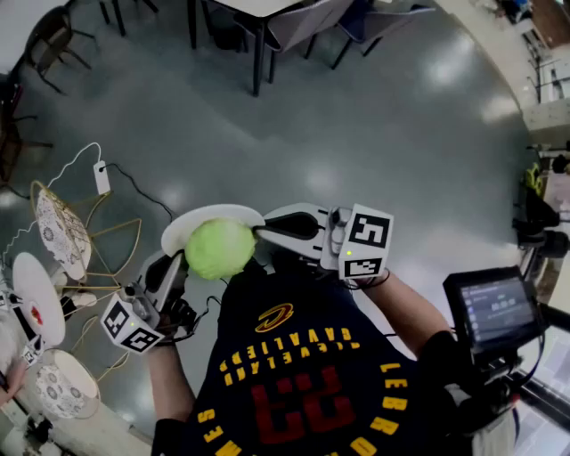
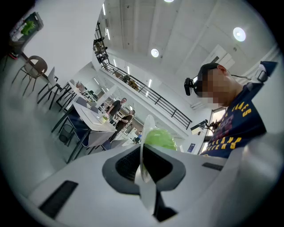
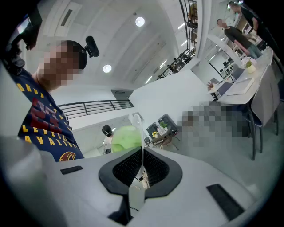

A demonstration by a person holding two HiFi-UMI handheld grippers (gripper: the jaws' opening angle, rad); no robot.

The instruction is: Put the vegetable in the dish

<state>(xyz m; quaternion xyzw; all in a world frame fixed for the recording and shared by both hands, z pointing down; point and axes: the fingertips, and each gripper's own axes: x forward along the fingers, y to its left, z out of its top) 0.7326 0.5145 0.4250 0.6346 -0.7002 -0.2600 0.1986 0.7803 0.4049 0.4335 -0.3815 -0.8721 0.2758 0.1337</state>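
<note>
Left gripper (image 1: pixel 172 270) and right gripper (image 1: pixel 272 228) - each clamped on the rim of one white dish (image 1: pixel 198 224), from opposite sides. In both gripper views the jaws are pressed together on the thin rim, which shows edge-on between the dark pads.

Dish: round, shallow, held in the air in front of the person's dark shirt (image 1: pixel 294 374) with yellow lettering.

Contents: one vegetable (image 1: pixel 219 248), pale green, leafy and ball-shaped, resting on the dish towards the person's side; it hides much of the plate from above. In the left gripper view it rises just behind the rim.

Other containers, left edge of the head view: a gold wire rack (image 1: pixel 107 245) holding a patterned plate (image 1: pixel 61 233) on edge; a white plate (image 1: pixel 37 298) beside it; a patterned bowl (image 1: pixel 64 383) nearer the person.

Surface and room: grey glossy floor (image 1: pixel 401 134) below the dish - a white adapter (image 1: pixel 101 178) with its cable lies on it. A table (image 1: pixel 258 9) and chairs (image 1: pixel 307 25) stand at the top. A small screen (image 1: pixel 494 307) sits at the person's right.
</note>
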